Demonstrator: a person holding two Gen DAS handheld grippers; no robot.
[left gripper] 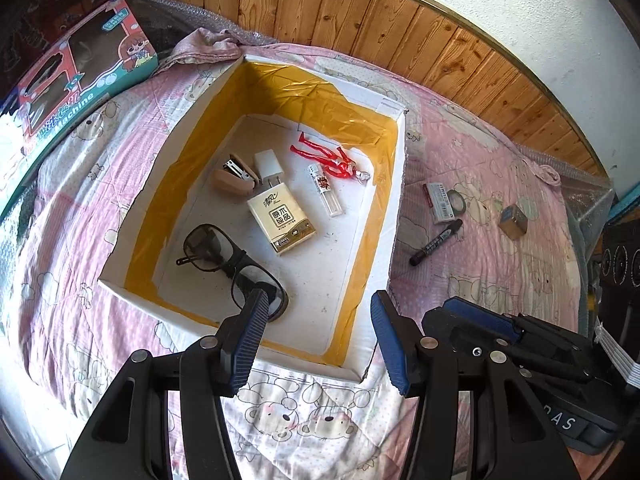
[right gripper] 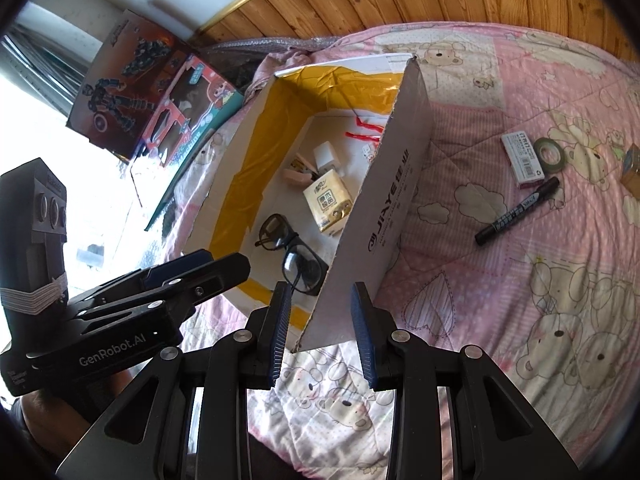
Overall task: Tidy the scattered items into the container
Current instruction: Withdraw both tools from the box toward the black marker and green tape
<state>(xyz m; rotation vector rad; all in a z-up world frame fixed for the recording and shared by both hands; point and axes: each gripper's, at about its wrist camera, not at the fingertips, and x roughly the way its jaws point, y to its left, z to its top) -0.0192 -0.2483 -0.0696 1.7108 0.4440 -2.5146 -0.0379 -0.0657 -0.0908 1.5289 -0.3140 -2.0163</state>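
Observation:
A white cardboard box (left gripper: 394,184) lined with yellow tape lies on the pink quilt. Inside it are black glasses (left gripper: 232,264), a tissue pack (left gripper: 282,216), a stapler (left gripper: 234,178), a white charger (left gripper: 269,165), a lighter (left gripper: 326,190) and a red figure keychain (left gripper: 326,156). My left gripper (left gripper: 320,340) hangs open and empty over the box's near end. My right gripper (right gripper: 322,332) is also open, its fingers either side of the box's near right corner (right gripper: 316,332). To the right on the quilt lie a black marker (right gripper: 516,212), a staples box (right gripper: 522,156), a green tape roll (right gripper: 552,152) and a small brown cube (left gripper: 513,221).
Two toy boxes (right gripper: 160,92) lean at the far left beside a bright window. A wood-panelled wall (left gripper: 360,20) runs behind the bed, with bubble wrap (left gripper: 580,192) along its edge. A crumpled cloth (left gripper: 204,46) lies behind the box.

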